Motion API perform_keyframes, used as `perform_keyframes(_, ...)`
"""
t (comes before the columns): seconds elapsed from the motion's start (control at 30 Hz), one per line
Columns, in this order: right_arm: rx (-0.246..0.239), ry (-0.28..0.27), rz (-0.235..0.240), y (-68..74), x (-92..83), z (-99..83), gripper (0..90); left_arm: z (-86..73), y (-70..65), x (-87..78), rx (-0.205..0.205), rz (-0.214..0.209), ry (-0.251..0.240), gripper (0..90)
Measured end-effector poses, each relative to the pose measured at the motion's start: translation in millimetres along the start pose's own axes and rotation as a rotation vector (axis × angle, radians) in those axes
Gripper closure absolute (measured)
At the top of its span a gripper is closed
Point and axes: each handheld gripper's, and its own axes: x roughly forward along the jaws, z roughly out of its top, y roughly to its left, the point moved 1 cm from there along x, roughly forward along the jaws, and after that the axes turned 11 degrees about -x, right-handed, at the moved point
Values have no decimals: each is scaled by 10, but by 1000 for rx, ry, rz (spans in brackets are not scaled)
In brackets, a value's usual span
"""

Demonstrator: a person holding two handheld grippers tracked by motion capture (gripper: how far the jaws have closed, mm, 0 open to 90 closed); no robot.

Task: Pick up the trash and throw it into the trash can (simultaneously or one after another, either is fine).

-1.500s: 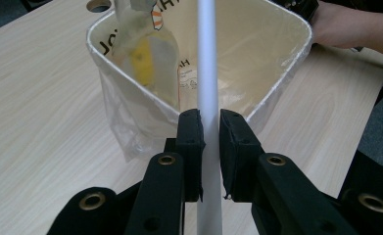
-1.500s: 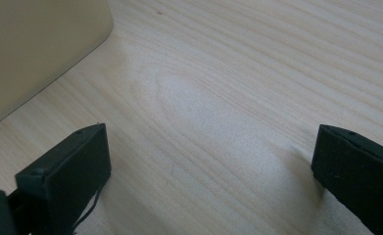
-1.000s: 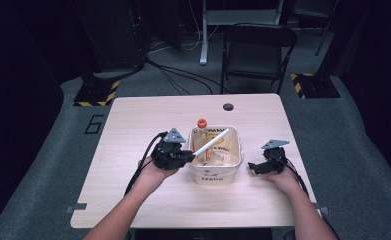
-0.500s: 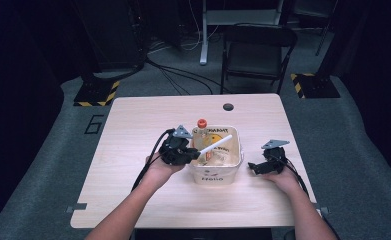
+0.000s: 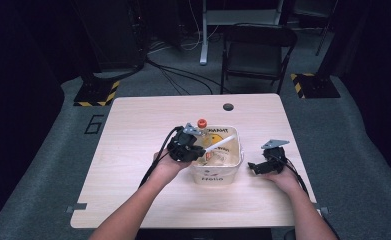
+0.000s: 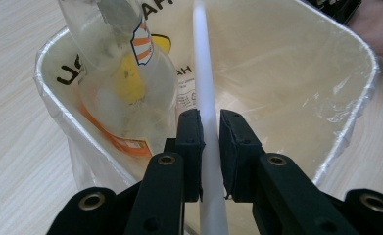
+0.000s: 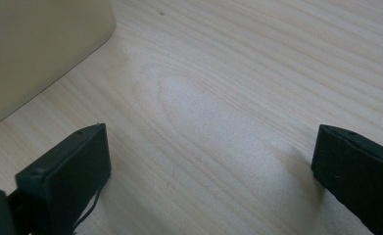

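A cream bin (image 5: 216,173) lined with a clear plastic bag stands mid-table. Inside leans a clear plastic bottle (image 6: 123,73) with an orange cap (image 5: 202,122). My left gripper (image 5: 199,151) hovers at the bin's left rim, shut on a thin white rod (image 5: 220,144) that slants across the bin's opening. In the left gripper view the pads (image 6: 190,147) pinch the rod (image 6: 203,73), which points into the bin (image 6: 363,78). My right gripper (image 5: 255,167) rests on the table right of the bin, jaws wide apart and empty (image 7: 213,161).
The wooden table (image 5: 133,140) has a round hole (image 5: 228,106) near its far edge. The bin's outer wall (image 7: 32,49) is close to the right gripper. A folding chair (image 5: 257,50) and cables stand beyond the table.
My left gripper moved right to the bin's rim with the white rod, which now lies over the bin's opening. The right gripper stayed put.
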Motion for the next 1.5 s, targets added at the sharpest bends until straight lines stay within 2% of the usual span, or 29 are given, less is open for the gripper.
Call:
perform_keyframes(0.2, 0, 0, 0, 0, 0, 0, 3, 10, 5, 10, -1, 11, -6, 781)
perform_keyframes(0.47, 2, 2, 0, 5, -3, -1, 4, -4, 0, -2, -4, 13, -16, 661)
perform_keyframes(0.7, 4, 2, -1, 10, -4, -1, 4, -27, 48, -127, -4, 13, -68, 531)
perform_keyframes(0.83, 2, 2, -1, 8, -3, -2, 4, -60, 121, -238, -9, 19, -104, 502)
perform_keyframes(1.03, 4, 2, -1, 10, -4, -1, 4, -163, 307, -408, -32, 43, -139, 475)
perform_keyframes(1.2, 2, 2, -2, 9, -3, -2, 3, -247, 463, -527, -77, 46, -177, 464)
perform_keyframes(1.5, 2, 1, -2, 9, -3, -2, 3, -372, 643, -605, -112, 76, -199, 443)
